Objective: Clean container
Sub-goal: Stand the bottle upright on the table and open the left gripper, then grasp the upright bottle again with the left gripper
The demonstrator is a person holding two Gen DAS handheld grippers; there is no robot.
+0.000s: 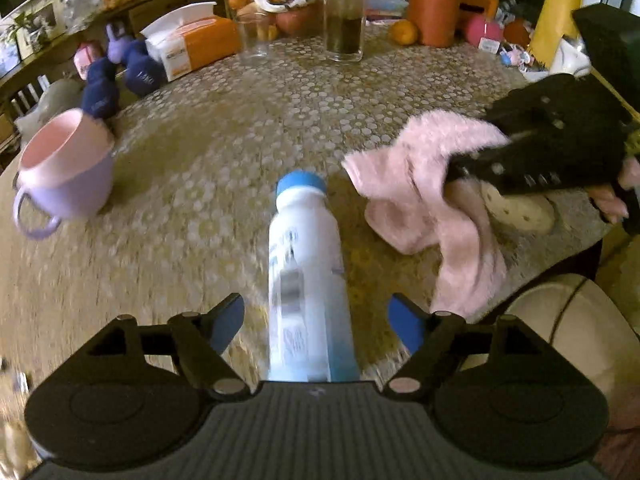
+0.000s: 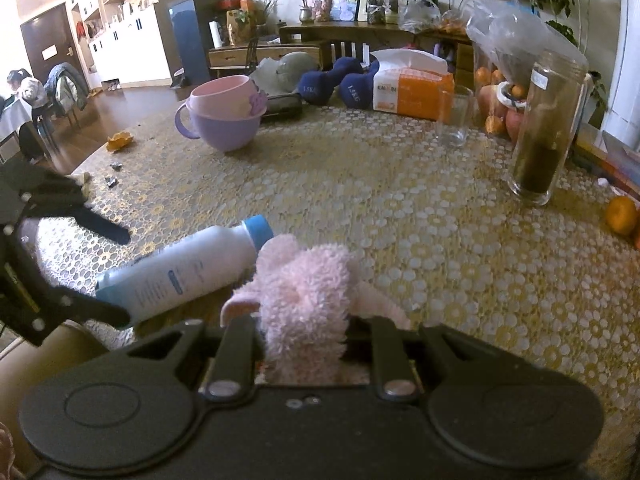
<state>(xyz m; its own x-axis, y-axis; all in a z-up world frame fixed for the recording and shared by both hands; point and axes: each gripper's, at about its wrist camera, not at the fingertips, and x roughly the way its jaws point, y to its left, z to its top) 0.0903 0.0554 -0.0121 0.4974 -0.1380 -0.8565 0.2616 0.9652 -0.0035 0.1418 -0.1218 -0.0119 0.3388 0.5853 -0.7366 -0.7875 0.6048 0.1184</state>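
Observation:
A white bottle with a blue cap point(image 1: 304, 256) lies on its side on the lace-covered table point(image 1: 240, 128), cap pointing away. My left gripper point(image 1: 316, 318) is open, one blue pad on each side of the bottle's base and neither touching it. In the right wrist view the bottle point(image 2: 180, 272) lies at the lower left, with the left gripper point(image 2: 118, 274) straddling its bottom end. My right gripper point(image 2: 308, 334) is shut on a fluffy pink cloth point(image 2: 308, 292), just right of the cap. From the left wrist view the cloth point(image 1: 416, 184) hangs from the right gripper point(image 1: 454, 172) onto the table.
A purple-and-pink cup point(image 2: 224, 120) stands at the far left. A glass jar of dark contents point(image 2: 548, 132), an empty glass point(image 2: 454, 120), a tissue box point(image 2: 412, 92), dumbbells point(image 2: 332, 84) and oranges point(image 2: 620, 216) line the back and right. A cream seat point(image 1: 572, 332) sits below the near edge.

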